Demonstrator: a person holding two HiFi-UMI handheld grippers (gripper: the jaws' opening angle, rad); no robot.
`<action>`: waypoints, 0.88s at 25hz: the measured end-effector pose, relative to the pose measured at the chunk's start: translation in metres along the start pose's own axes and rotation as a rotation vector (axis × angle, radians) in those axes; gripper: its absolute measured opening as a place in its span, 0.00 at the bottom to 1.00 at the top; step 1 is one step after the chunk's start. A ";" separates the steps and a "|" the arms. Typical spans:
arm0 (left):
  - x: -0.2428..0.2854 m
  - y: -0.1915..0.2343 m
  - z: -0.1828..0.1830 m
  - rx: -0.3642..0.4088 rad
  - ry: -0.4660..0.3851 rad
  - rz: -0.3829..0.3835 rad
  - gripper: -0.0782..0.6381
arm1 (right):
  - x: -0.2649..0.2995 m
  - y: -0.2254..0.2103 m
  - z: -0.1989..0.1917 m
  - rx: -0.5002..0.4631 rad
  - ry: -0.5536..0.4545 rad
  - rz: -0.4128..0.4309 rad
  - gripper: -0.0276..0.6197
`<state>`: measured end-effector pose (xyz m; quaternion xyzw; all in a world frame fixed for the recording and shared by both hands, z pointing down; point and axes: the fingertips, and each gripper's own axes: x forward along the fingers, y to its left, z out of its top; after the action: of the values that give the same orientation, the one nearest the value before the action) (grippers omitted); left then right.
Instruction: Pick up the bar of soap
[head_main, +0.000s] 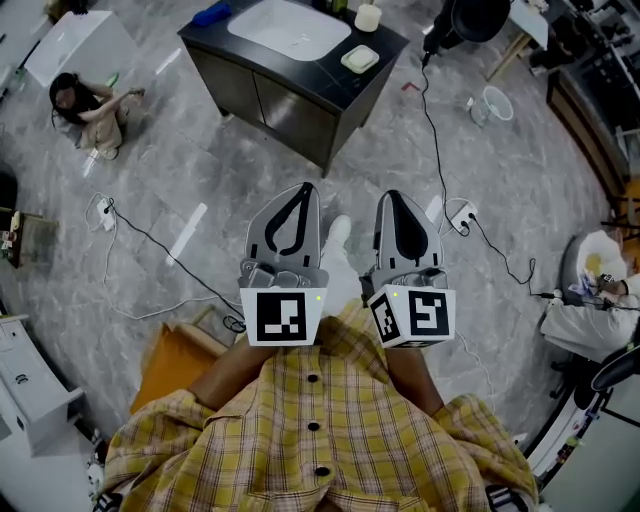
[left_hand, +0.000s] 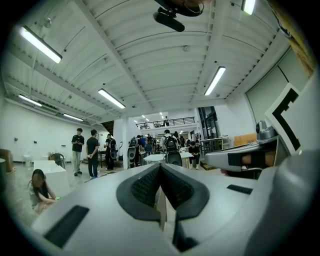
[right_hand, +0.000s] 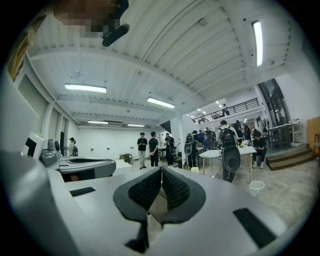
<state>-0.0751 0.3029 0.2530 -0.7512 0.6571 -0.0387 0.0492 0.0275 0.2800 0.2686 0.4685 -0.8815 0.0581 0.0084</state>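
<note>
**Bar of soap (head_main: 360, 58) untouched on the sink cabinet (head_main: 290, 105)**

The pale bar lies on the cabinet's dark top, just right of the white basin (head_main: 288, 28). The left gripper (head_main: 303, 190) and right gripper (head_main: 392, 197) hang side by side, well short of the cabinet. Each has its jaws pressed together on nothing.

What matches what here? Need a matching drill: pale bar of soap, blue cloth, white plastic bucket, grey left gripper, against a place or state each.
1. pale bar of soap
2. blue cloth
3. white plastic bucket
4. grey left gripper

A. on the grey floor, right of the dark cabinet
B. jaws shut, nothing between them
C. on the dark counter, right of the white basin
D. on the dark counter, left of the white basin

Pairs: 1-C, 2-D, 3-A, 4-B
</note>
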 end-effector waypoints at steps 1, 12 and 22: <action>0.012 0.001 0.000 0.033 0.005 -0.013 0.12 | 0.009 -0.006 0.001 0.006 0.001 -0.004 0.08; 0.165 0.007 -0.014 -0.050 0.014 0.007 0.12 | 0.119 -0.101 0.007 0.020 0.019 -0.014 0.08; 0.290 -0.002 -0.022 0.030 0.123 -0.032 0.12 | 0.211 -0.179 0.014 0.112 0.060 0.007 0.08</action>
<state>-0.0367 0.0148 0.2733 -0.7570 0.6461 -0.0954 0.0192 0.0575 0.0054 0.2859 0.4632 -0.8778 0.1215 0.0083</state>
